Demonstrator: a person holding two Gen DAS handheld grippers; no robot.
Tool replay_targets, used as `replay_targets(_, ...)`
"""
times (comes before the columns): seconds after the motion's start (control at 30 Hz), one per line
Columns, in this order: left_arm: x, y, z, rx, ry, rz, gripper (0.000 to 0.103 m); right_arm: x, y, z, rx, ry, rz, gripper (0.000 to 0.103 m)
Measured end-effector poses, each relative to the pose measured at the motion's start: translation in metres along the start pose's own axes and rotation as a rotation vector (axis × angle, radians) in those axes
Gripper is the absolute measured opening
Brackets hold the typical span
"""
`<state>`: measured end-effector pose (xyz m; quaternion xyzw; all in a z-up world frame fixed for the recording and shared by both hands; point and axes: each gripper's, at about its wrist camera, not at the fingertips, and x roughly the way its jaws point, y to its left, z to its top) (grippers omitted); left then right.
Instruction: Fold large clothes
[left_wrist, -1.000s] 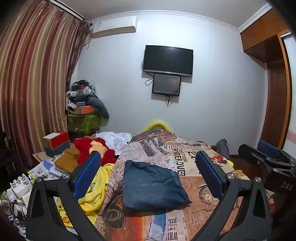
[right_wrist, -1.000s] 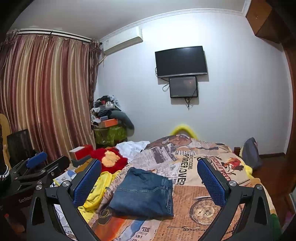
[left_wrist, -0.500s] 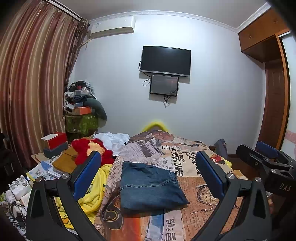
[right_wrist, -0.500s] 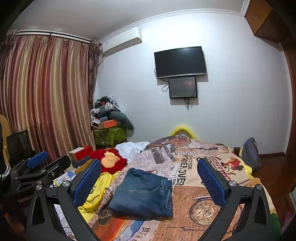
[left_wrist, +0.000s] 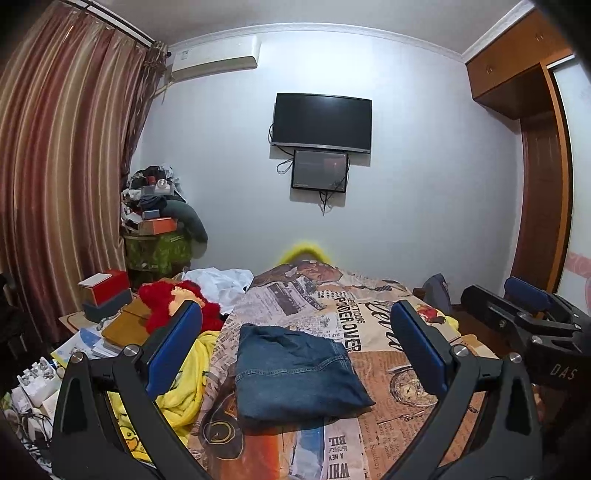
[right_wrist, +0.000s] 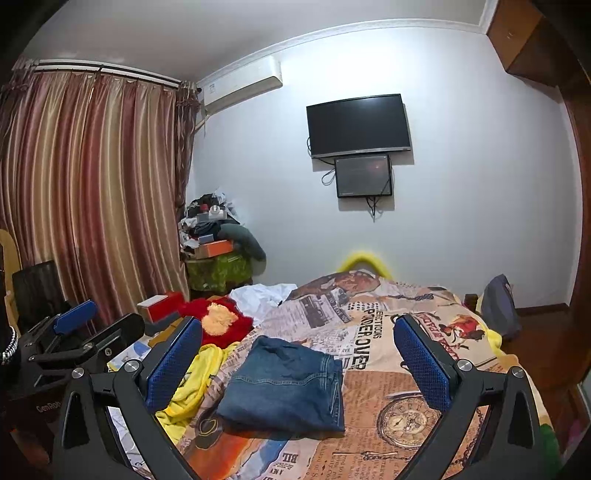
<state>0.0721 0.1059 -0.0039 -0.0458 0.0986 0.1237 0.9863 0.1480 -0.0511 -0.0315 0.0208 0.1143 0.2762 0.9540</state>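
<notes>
Slightly lowered since the earlier frame, both views now place the folded jeans (left_wrist: 295, 373) higher in frame. Left hand-held gripper (left_wrist: 295, 350) and right hand-held gripper (right_wrist: 299, 354) are held released above the bed (left_wrist: 388, 332), nothing grasped. Beyond, a television (left_wrist: 321, 123) is wall-mounted.

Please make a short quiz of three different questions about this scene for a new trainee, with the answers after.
1. True or false: the left gripper is shut on the jeans.
2. The jeans lie: A) spread flat, B) folded in a pile, C) hanging off the bed.
3. What yellow thing lies left of the jeans?

Key:
1. False; its jaws stand wide open, like those of the right gripper.
2. B.
3. A crumpled yellow garment.
</notes>
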Motion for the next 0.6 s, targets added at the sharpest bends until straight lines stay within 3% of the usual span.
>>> replay_targets(0.6, -0.001, 0.0007, -0.0016, -0.015, 0.01, -0.005, 0.103, -0.0037, -0.0052, -0.0006, 0.024, -0.007, -0.013, 0.103)
